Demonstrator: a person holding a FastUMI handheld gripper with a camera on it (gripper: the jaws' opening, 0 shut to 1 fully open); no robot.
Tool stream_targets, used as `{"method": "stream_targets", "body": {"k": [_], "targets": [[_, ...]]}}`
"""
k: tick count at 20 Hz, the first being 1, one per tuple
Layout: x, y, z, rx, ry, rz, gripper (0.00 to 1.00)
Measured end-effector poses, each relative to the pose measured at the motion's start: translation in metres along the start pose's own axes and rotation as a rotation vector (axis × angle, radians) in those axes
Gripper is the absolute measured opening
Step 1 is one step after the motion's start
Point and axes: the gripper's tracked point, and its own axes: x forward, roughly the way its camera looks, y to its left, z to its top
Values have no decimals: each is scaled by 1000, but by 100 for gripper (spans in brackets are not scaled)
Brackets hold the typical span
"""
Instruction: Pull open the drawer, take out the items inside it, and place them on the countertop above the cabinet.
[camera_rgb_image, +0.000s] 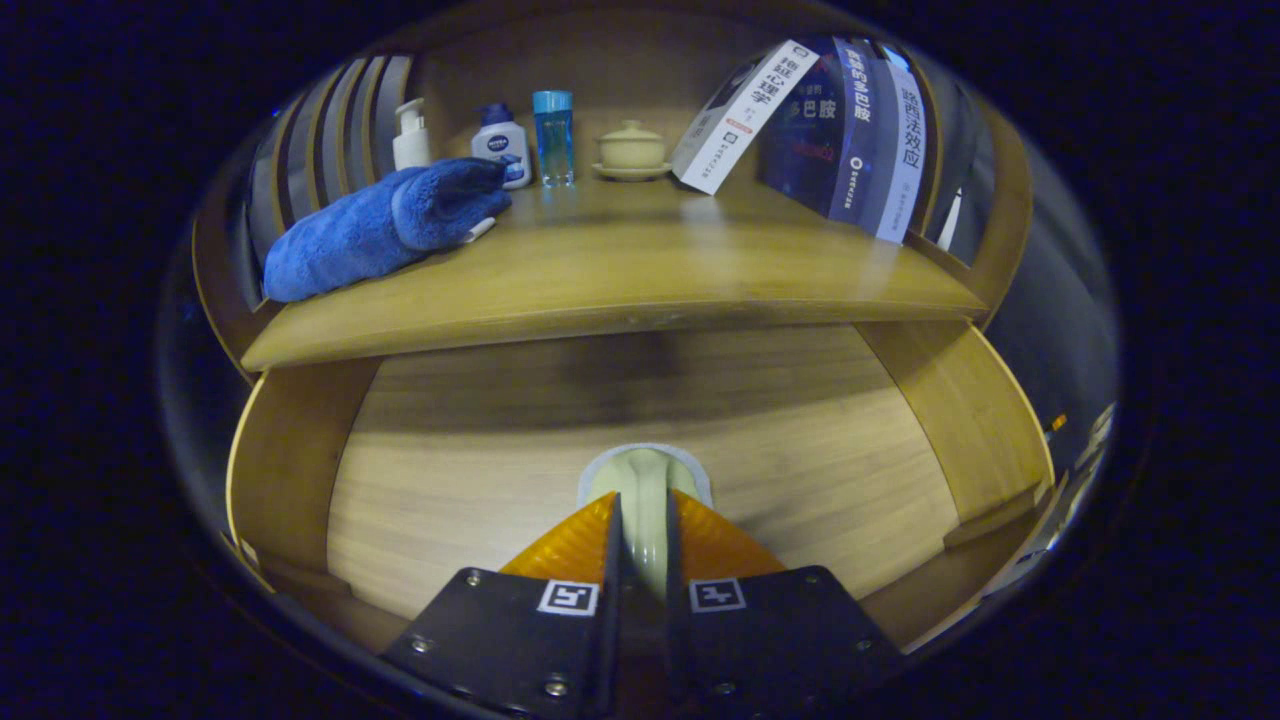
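Gripper (641, 545), bottom centre of frame: fingers drawn close, pinching a pale cream item (643, 490) between them, over the floor of the open drawer (480, 470). Countertop (620, 270) spans mid-frame above. On it, upper left: rolled blue towel (385, 228); behind, pump bottle (411, 135), lotion bottle (503, 145), blue-capped bottle (553, 135), lidded cup (631, 150). Upper right: leaning books (850, 130).

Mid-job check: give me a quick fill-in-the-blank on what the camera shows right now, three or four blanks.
1. The tool is shut on a pale ____ in the open drawer.
2. The towel on the countertop is ____ in colour.
3. The lidded cup stands between the clear blue bottle and the ____.

Missing words: object; blue; books
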Motion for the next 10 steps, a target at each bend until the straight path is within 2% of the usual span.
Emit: {"method": "stream_targets", "body": {"k": [2, 10], "targets": [[-1, 0, 2, -2, -18, -4, 10], [-32, -8, 23, -17, -125, -25, 10]]}}
